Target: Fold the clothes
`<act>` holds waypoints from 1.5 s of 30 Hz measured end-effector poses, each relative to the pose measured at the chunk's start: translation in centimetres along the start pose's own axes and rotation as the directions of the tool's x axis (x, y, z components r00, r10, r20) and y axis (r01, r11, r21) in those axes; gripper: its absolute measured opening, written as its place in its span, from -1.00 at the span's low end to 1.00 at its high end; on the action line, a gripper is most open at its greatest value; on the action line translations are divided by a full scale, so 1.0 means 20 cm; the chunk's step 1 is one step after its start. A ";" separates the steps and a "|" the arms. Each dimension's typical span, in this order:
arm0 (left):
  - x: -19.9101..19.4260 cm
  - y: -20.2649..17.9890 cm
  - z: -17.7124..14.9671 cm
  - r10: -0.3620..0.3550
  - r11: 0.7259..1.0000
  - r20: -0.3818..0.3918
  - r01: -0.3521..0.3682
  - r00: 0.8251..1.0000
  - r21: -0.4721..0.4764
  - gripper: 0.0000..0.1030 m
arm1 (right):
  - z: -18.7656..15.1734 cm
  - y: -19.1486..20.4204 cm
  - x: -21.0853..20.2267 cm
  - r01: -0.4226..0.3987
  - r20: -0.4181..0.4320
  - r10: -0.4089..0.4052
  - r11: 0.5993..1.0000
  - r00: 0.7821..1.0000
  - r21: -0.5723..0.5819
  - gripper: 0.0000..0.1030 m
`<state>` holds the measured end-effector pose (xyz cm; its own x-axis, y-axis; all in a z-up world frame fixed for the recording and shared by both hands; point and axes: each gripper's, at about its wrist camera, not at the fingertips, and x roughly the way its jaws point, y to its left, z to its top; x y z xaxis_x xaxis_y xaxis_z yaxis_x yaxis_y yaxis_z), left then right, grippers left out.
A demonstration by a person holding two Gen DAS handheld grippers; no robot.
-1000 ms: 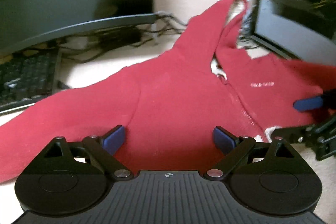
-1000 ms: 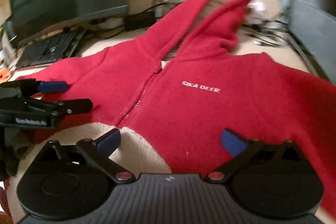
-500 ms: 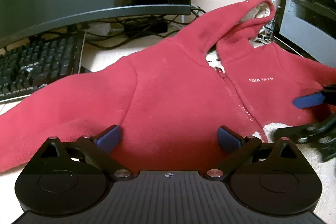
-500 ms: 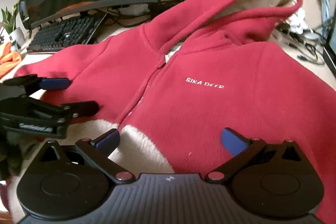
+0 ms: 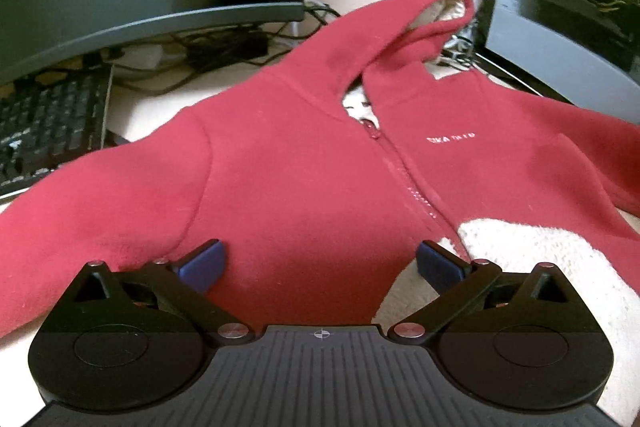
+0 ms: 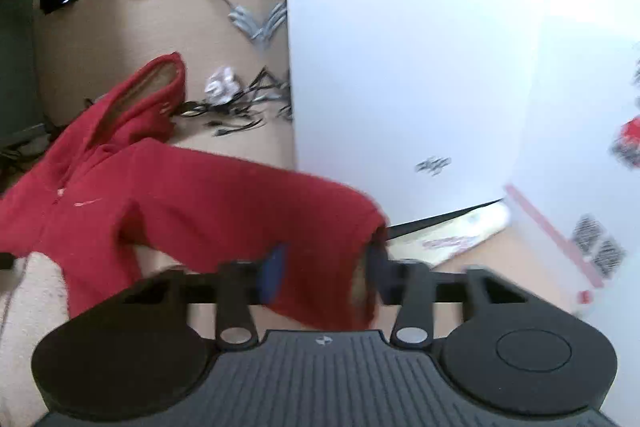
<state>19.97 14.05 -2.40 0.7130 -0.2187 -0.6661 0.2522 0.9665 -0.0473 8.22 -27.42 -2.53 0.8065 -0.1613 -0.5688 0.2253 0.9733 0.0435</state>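
Left wrist: released left gripper (image 5: 319,263) over hoodie (image 5: 304,179); keyboard (image 5: 48,131) beside. Right gripper (image 6: 322,275) grasps its sleeve (image 6: 312,227).

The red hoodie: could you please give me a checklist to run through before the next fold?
1. Left claw open and holding nothing, at the hoodie hem: ok.
2. Right claw closed around the sleeve at its cuff: ok.
3. Firmness of that grip: cannot tell, the view is blurred.
4. Body spread front up, zipper done up: ok.
5. Hem flat: not ok, the cream lining is turned up beside the zipper.
6. Hood free of the cables: cannot tell.
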 end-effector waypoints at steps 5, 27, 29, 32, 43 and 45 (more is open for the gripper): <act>-0.04 -0.01 -0.03 -0.025 1.000 0.002 0.025 1.000 -0.012 1.00 | 0.27 0.21 -0.20 -0.228 0.115 0.251 0.957 0.961 -0.179 -0.74; -0.10 -0.04 -0.08 -0.001 0.999 0.044 0.003 0.999 -0.036 1.00 | 0.73 1.26 -0.16 -0.474 -0.033 0.651 0.516 0.758 -0.714 0.33; -0.10 -0.04 -0.08 -0.003 0.999 0.045 0.004 0.999 -0.039 1.00 | 0.57 1.12 -0.13 -0.424 -0.100 0.571 0.469 0.815 -0.774 0.33; -0.09 -0.04 -0.08 -0.005 0.999 0.043 0.007 0.999 -0.040 1.00 | 0.32 0.92 -0.05 -0.408 -0.214 0.453 0.391 0.866 -0.825 0.33; -0.09 -0.06 -0.07 0.013 1.000 0.036 -0.012 0.999 -0.026 1.00 | 0.00 0.93 0.13 -0.294 -0.160 0.362 0.352 0.918 -0.888 -0.72; -0.09 -0.06 -0.07 0.017 1.000 0.036 -0.016 0.999 -0.025 1.00 | 0.25 0.96 0.07 -0.281 -0.055 0.435 0.476 0.899 -0.833 -0.77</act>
<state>17.37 13.48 -2.17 0.7406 -0.2070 -0.6393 0.2243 0.9730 -0.0551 16.48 -9.83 1.64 0.7929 0.2870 -0.5375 -0.5748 0.6450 -0.5035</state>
